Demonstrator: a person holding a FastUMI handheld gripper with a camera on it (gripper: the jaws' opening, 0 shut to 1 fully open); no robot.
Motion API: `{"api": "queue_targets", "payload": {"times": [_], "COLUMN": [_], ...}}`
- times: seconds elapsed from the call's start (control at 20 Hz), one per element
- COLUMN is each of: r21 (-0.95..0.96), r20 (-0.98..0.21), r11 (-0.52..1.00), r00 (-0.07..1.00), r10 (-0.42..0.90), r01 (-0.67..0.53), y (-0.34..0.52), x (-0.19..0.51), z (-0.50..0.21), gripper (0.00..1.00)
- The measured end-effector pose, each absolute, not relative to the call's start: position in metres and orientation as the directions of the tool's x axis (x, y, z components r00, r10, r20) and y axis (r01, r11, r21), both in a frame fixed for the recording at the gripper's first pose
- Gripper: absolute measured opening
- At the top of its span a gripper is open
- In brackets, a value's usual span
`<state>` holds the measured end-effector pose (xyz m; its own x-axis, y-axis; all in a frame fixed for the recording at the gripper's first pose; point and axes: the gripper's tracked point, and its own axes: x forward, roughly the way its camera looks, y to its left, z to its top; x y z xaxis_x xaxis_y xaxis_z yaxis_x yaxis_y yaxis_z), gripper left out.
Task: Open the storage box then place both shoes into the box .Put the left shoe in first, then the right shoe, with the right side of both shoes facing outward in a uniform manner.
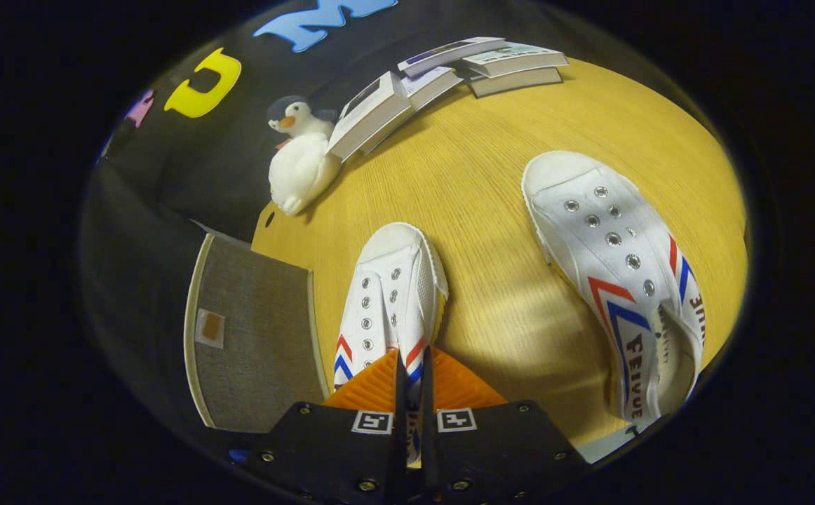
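1. Between my gripper [413,379] fingers: jaws nearly closed, pinching a thin bit of the near shoe [390,294] at its heel end; looks like a firm hold, shoe hanging/raised over the table [492,210], toe pointing away.
2. Just left of it: storage box [253,337], fabric face toward me; can't tell if it's open yet.
3. Off to the right: other shoe [618,266] lying on the table, untouched.
4. Progress, my read: first shoe in hand, neither boxed. Left: place both.
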<state>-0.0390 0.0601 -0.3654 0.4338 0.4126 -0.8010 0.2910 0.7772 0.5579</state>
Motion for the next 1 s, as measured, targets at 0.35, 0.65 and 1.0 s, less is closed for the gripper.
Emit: {"api": "queue_targets", "payload": {"times": [0.35,0.65,1.0], "r21": [0.681,0.731,0.768], "r20": [-0.699,-0.621,-0.554], "r11": [0.678,0.659,0.636], "r00": [0.520,0.570,0.581], "r10": [0.490,0.537,0.596], "r01": [0.277,0.175,0.079], "y": [0.086,0.123,0.192], "x": [-0.023,-0.001,0.015], "z": [-0.298,-0.231,-0.185], "gripper": [0.09,0.08,0.08]}}
